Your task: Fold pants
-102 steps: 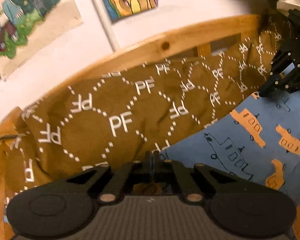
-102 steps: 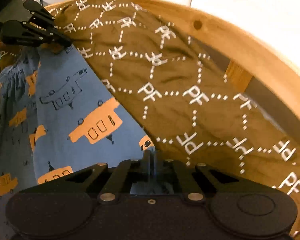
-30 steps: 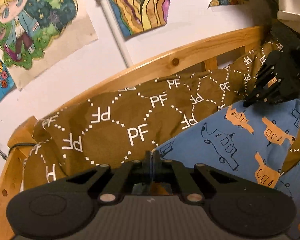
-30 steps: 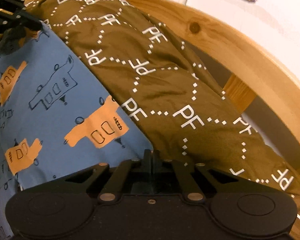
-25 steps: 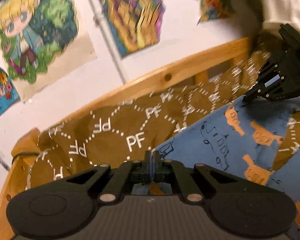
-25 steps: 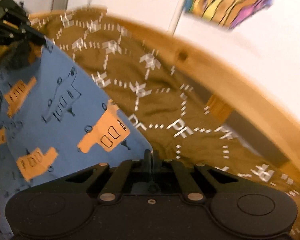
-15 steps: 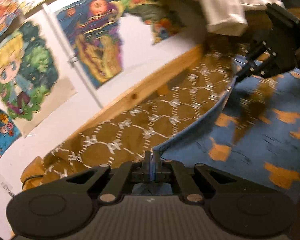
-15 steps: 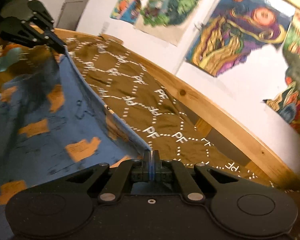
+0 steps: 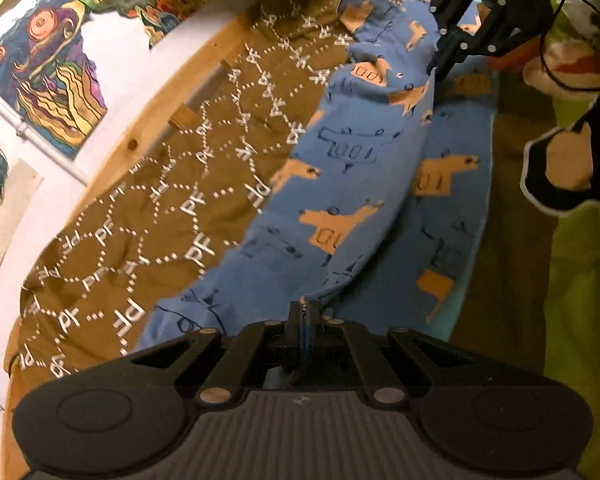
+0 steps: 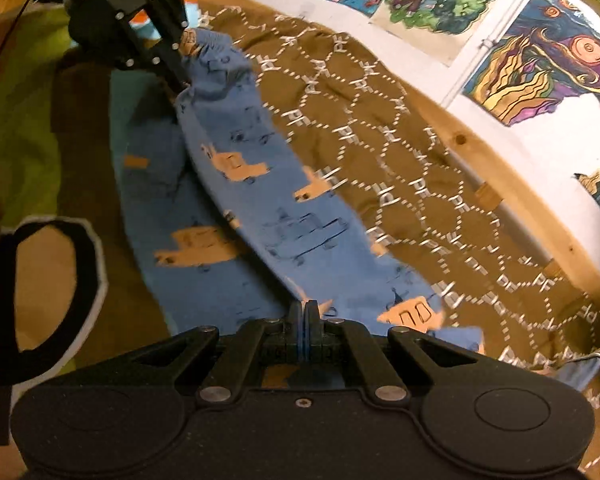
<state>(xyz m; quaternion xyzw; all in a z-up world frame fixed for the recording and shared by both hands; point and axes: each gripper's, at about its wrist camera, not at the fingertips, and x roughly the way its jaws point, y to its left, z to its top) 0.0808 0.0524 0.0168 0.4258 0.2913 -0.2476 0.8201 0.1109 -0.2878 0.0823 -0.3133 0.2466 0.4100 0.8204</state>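
Pants stretched between both claws.

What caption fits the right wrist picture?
Two grippers, right gripper and left gripper, hold blue truck-print pants over a brown blanket.

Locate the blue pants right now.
In both wrist views the blue pants stretch between the left tool and right tool, beside the brown PF-print blanket.

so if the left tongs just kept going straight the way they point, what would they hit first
Most likely the blue pants themselves: the left tongs are shut on a fold of that cloth, which stretches on ahead toward the right tongs. Under it lies the brown bedspread; depth is hard to judge in this view.
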